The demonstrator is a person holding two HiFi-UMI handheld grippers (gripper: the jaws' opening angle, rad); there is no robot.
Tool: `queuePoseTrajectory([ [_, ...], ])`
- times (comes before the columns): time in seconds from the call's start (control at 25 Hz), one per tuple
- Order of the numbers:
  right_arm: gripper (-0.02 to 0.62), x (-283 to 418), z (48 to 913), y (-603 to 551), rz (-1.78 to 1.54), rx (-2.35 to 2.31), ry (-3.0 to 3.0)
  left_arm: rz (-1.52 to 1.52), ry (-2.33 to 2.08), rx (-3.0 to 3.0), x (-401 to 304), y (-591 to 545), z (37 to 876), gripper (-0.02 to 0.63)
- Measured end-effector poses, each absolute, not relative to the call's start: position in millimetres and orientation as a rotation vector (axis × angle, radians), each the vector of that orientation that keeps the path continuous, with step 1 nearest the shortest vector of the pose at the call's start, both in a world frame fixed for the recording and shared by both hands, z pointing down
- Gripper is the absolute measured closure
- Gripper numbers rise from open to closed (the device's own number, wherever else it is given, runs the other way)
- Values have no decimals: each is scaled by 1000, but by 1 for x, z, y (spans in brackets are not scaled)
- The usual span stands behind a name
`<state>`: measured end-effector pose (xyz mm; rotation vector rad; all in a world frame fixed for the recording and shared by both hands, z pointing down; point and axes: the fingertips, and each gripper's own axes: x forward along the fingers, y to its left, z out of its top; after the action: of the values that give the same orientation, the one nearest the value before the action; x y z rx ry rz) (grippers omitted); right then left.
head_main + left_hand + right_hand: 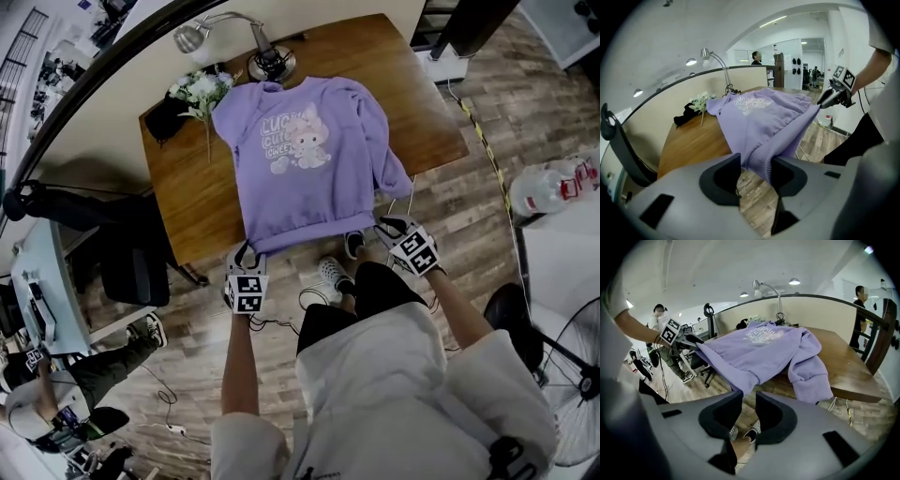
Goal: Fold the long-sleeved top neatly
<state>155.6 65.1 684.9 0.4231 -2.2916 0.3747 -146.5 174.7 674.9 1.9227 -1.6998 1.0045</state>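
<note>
A lilac long-sleeved top with a cartoon print lies face up on the wooden table. Its hem hangs over the near edge. My left gripper is at the hem's left corner. In the left gripper view the ribbed hem sits between the spread jaws of the left gripper, loose on the left side. My right gripper is at the hem's right corner. In the right gripper view the hem corner ends just above the parted jaws of the right gripper, unpinched. One sleeve cuff dangles off the table edge.
A desk lamp, a bunch of white flowers and a black item stand at the table's far side. A black office chair is left of the table, and a fan and bottles are to the right. My shoes are below the hem.
</note>
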Motion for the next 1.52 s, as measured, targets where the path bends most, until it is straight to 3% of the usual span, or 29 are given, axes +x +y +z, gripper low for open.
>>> queuePoseTrajectory([
  [0.24, 499, 180, 691, 53, 404, 493, -2271, 954, -1717, 1946, -142, 195, 683, 396],
  [0.52, 487, 219, 702, 6, 540, 730, -2249, 955, -1664, 1957, -127, 222, 682, 396],
  [0.72, 350, 230, 713, -27, 824, 888, -2267, 840, -1712, 2055, -98, 176, 648, 397],
  [0.8, 323, 229, 717, -34, 856, 904, -2263, 807, -1710, 2102, -82, 148, 634, 401],
  [0.88, 295, 225, 718, -38, 837, 904, -2258, 758, -1729, 2135, -69, 117, 619, 442],
  [1.0, 278, 220, 714, -44, 627, 906, -2223, 670, -1779, 2098, -59, 75, 602, 567],
  [1.28, 252, 215, 693, -31, -484, 739, -2011, 546, -1711, 2092, -7, 14, 593, 577],
  [1.52, 262, 206, 730, -23, -854, 466, -1811, 513, -1670, 2097, 24, -7, 598, 577],
])
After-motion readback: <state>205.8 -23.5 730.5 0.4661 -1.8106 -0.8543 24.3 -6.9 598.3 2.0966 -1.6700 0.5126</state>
